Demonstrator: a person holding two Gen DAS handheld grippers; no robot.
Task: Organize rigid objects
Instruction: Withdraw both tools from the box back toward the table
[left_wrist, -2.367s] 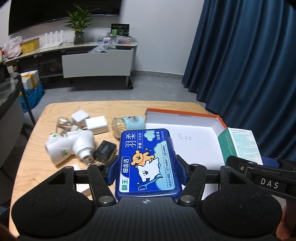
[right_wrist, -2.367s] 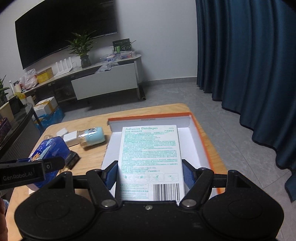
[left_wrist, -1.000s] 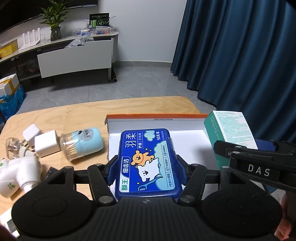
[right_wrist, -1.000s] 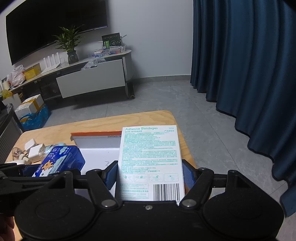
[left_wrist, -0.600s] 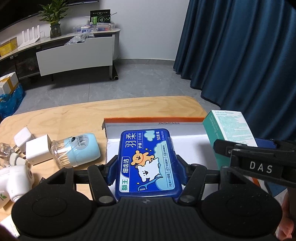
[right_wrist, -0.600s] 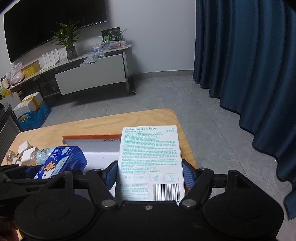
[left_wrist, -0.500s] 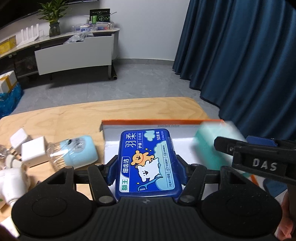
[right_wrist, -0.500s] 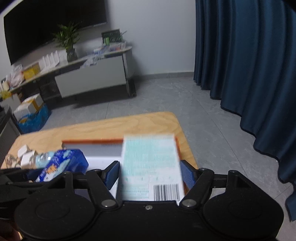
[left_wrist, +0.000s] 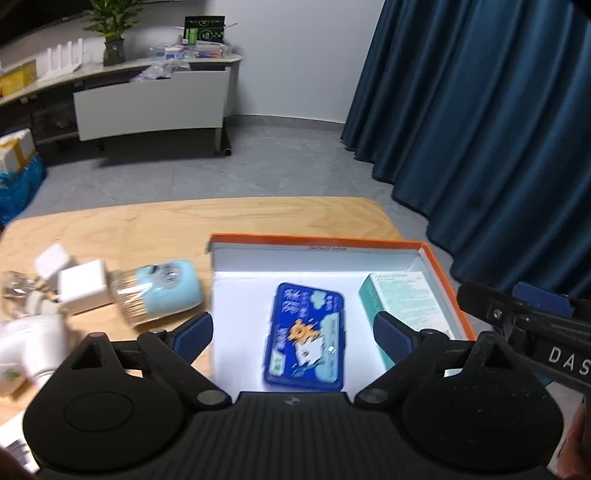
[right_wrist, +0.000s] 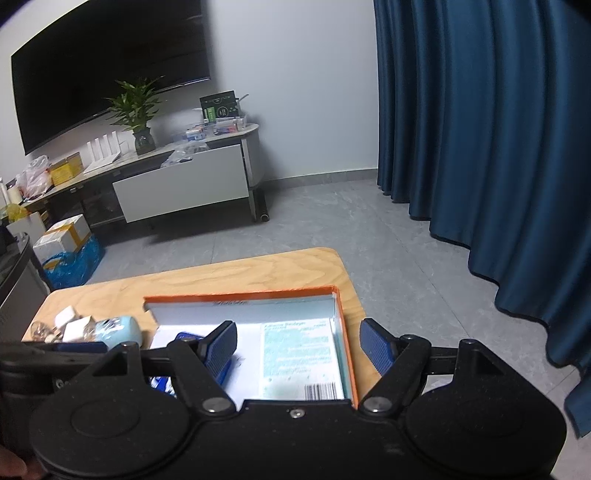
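A white box with an orange rim (left_wrist: 317, 243) sits on the right end of the wooden table (left_wrist: 147, 229). Inside it a blue floss-pick case (left_wrist: 304, 336) lies flat in the middle. A teal-and-white adhesive bandage box (left_wrist: 402, 306) lies flat against the right wall. My left gripper (left_wrist: 293, 328) hovers above the blue case; its jaws are opening and the pads are clear of the case. My right gripper (right_wrist: 299, 338) is open above the bandage box (right_wrist: 299, 354), not touching it. In the right wrist view the blue case (right_wrist: 184, 338) is mostly hidden behind a finger.
Left of the box lie a toothpick jar with a light-blue cap (left_wrist: 159, 291), white plug adapters (left_wrist: 83, 291) and a white plastic device (left_wrist: 29, 343). The table's right edge runs close beside the box. A dark blue curtain (right_wrist: 480, 147) hangs beyond it.
Both grippers let go. The bandage box dropped first, then the blue case; both now lie in the white box. Both pairs of jaws have spread wide and the views pulled back slightly.
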